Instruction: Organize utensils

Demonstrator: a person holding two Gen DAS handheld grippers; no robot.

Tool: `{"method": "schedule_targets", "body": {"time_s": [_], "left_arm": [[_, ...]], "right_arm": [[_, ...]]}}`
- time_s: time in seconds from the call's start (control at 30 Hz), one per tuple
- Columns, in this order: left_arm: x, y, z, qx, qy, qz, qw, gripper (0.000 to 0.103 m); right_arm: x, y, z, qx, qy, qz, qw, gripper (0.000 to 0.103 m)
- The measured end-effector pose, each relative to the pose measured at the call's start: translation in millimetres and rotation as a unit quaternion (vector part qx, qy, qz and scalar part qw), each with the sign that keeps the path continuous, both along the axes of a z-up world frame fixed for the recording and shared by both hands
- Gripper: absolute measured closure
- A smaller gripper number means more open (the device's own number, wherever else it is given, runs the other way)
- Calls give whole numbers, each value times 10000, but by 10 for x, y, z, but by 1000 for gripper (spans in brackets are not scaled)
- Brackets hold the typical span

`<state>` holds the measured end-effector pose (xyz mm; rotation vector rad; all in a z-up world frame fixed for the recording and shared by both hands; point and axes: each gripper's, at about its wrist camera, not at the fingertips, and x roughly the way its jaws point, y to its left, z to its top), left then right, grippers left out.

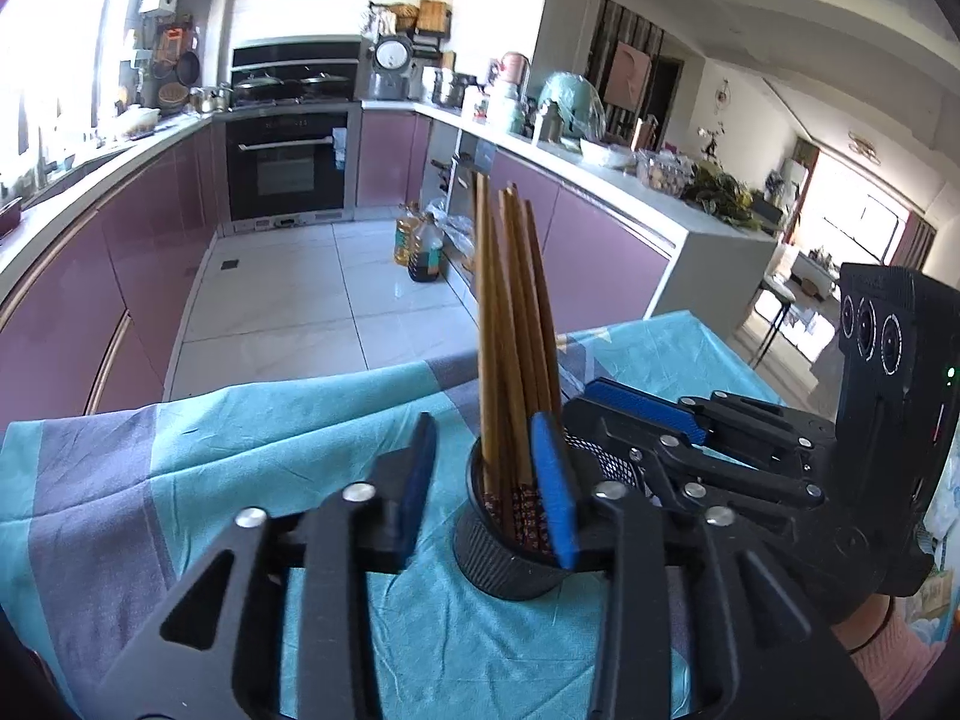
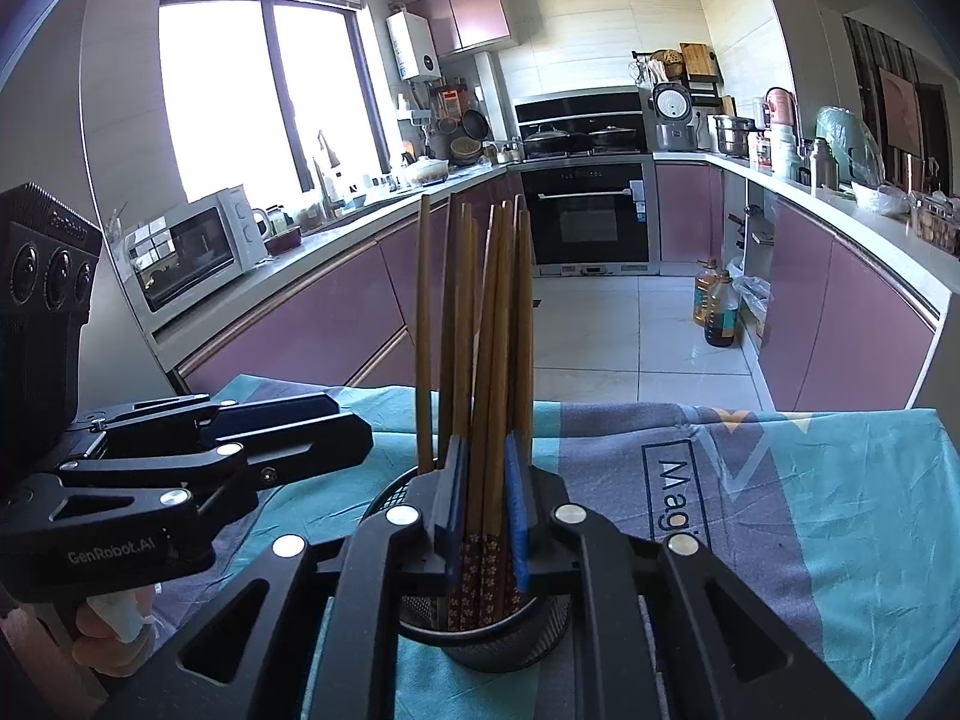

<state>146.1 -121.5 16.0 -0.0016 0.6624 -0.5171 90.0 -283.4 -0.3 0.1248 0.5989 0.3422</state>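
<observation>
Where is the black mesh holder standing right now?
The black mesh holder stands on the teal cloth in the near centre of both views, holding the chopsticks.

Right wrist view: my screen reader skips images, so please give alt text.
The right gripper pinches a bundle of wooden chopsticks standing in a black mesh holder on a teal cloth; the left gripper hovers alongside.

Left wrist view: we look forward along the left gripper [image 1: 486,489], close above the mesh holder [image 1: 510,564], facing the oven [image 1: 288,162]. Right wrist view: similarly close, probably slightly further right, same oven [image 2: 591,210] ahead. Shared: chopsticks [image 1: 510,324], blue tablecloth [image 1: 210,462].
</observation>
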Motion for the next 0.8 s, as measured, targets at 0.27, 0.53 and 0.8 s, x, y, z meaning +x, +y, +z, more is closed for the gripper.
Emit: {"method": "schedule_targets", "body": {"time_s": [0.27, 0.53, 0.8], "left_arm": [[-389, 355, 53, -86, -574, 563, 9967, 28], [-830, 734, -12, 50, -1085, 1283, 9858, 6], [-1226, 1046, -20, -69, -1479, 1698, 9743, 6]], "right_arm": [[-248, -15, 32, 80, -211, -6, 9997, 49], [-573, 0, 34, -67, -564, -326, 9979, 11], [-935, 95, 16, -291, -1011, -530, 9930, 6]]}}
